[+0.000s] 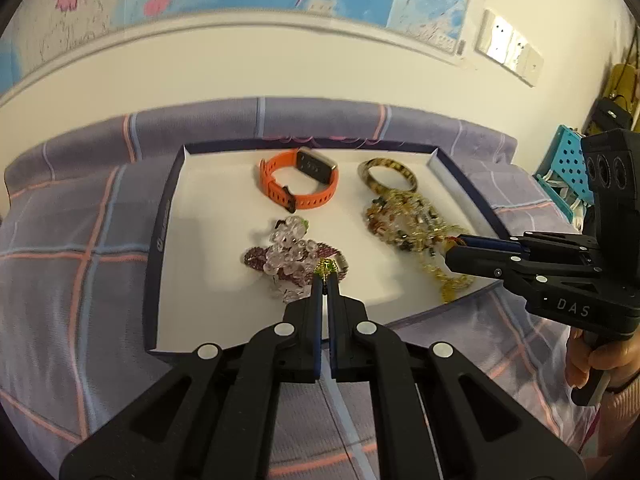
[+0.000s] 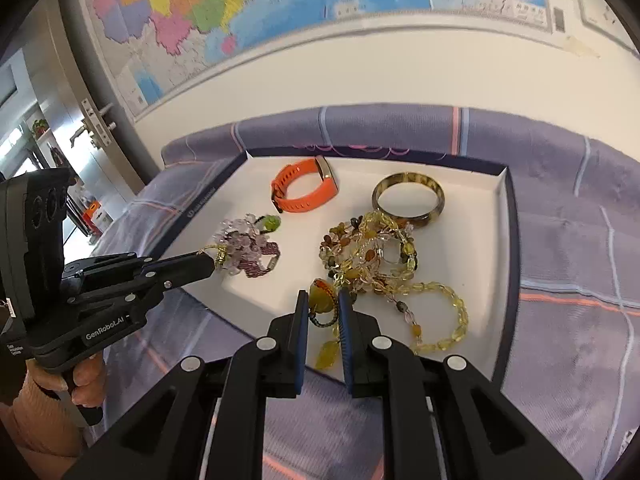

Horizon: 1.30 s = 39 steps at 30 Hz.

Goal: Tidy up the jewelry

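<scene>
Both claws are working over the white tray (image 1: 176,240) sitting on the checked purple bed (image 1: 80,240), so let's see where this tidy-up stands. The left claw (image 1: 326,280) is pinching down tight on a small gold-green link at the near edge of the pink and clear bead bracelets (image 1: 286,256), which are bunching in one clump near the tray's left front. Over on the other side, the right claw (image 2: 323,304) is closing on an amber pendant (image 2: 322,298) with its dark cord, the pads sitting right against the stone, at the near end of the yellow bead tangle (image 2: 376,264). That tangle is looking like the real job: several amber and yellow strands are crossing over each other, one loop trailing out toward the tray's front right corner. At the back things are looking neater. The orange watch (image 1: 298,184) is standing on its strap by itself, and the brown bangle (image 2: 408,200) is lying flat beside it, though its near rim is touching the yellow beads. By my reckoning we're early to midway: everything is already inside the tray, but the two bead heaps are waiting to be pulled apart and laid out singly. Tugging that pendant could drag the whole knot along, so slow going is what this is calling for.
</scene>
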Tool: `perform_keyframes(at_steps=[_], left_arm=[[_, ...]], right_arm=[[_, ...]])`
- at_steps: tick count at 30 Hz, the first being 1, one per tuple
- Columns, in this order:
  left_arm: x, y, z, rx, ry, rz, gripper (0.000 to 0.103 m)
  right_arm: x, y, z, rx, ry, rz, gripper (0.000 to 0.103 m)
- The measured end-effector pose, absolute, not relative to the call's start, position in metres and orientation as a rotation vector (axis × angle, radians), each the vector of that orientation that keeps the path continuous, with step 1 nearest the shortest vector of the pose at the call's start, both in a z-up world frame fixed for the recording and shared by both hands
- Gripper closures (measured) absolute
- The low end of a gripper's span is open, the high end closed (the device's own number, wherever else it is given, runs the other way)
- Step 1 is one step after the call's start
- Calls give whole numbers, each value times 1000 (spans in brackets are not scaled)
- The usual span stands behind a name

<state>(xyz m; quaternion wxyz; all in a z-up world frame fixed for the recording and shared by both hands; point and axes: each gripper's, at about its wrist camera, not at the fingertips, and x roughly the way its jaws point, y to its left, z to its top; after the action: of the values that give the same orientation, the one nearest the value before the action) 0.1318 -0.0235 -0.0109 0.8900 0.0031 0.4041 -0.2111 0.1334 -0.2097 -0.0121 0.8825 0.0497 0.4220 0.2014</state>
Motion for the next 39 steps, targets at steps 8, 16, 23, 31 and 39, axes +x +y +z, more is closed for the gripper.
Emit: perform_keyframes(at_steps=[8,16,23,31,39], left_arm=[[141,-17,-22,-31,878,-419,97],[126,-14,-15,-24,833,-403,64],[96,-12,-5,14,762,-366,24],[70,-14,-2,52,726,-331,6],[54,-11,-2,40,717,-279,6]], right_arm=[[141,-209,-26,90,910,369,87],[124,-212,-18,85,855,331,63],[101,-212,-13,59,798,281,33],[72,-203,-9,19,732,248,18],[50,-202,-9,11,695,211,7]])
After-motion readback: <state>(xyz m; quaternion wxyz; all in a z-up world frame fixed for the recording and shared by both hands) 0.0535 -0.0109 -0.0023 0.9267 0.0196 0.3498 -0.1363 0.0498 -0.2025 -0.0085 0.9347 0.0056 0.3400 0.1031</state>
